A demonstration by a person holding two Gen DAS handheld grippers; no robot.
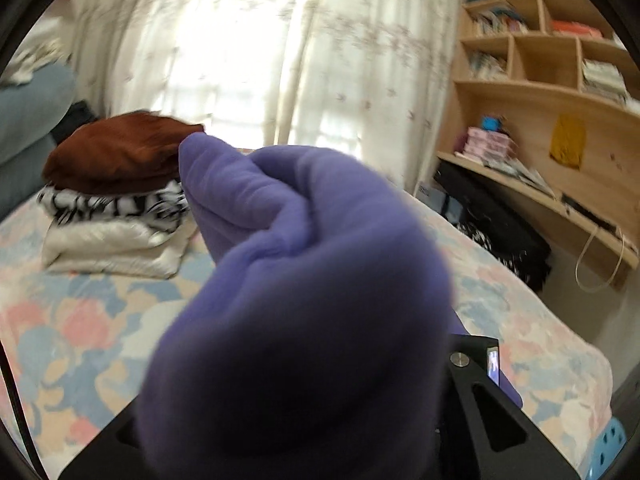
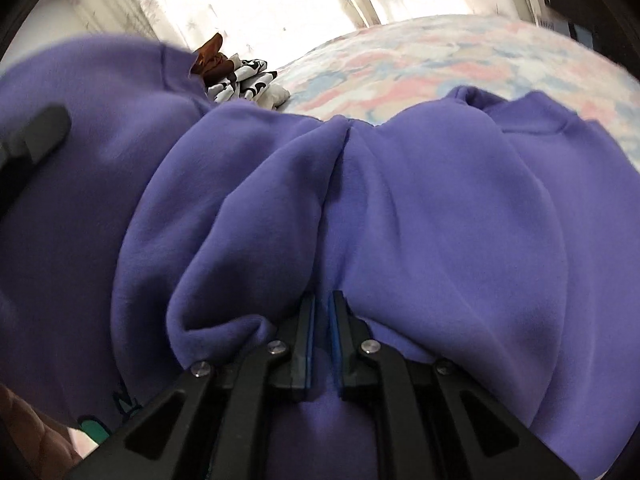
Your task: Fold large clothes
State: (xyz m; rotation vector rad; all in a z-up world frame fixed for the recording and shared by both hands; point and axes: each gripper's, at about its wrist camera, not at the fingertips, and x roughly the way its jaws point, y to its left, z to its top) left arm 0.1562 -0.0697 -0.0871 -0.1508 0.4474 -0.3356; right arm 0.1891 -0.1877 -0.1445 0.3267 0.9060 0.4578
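A large purple sweatshirt is bunched over the floral bed. My right gripper is shut on a fold of it, blue pads nearly together with cloth between them. In the left wrist view the purple sweatshirt fills the middle and hides the left fingertips; only the right finger's base shows, with cloth draped over the jaws. The left gripper's body shows at the left edge of the right wrist view, against the cloth.
A stack of folded clothes, brown on top, then black-and-white, then white, sits on the floral bedspread at the far left. Curtains hang behind. A wooden shelf and desk stand right, a black bag below.
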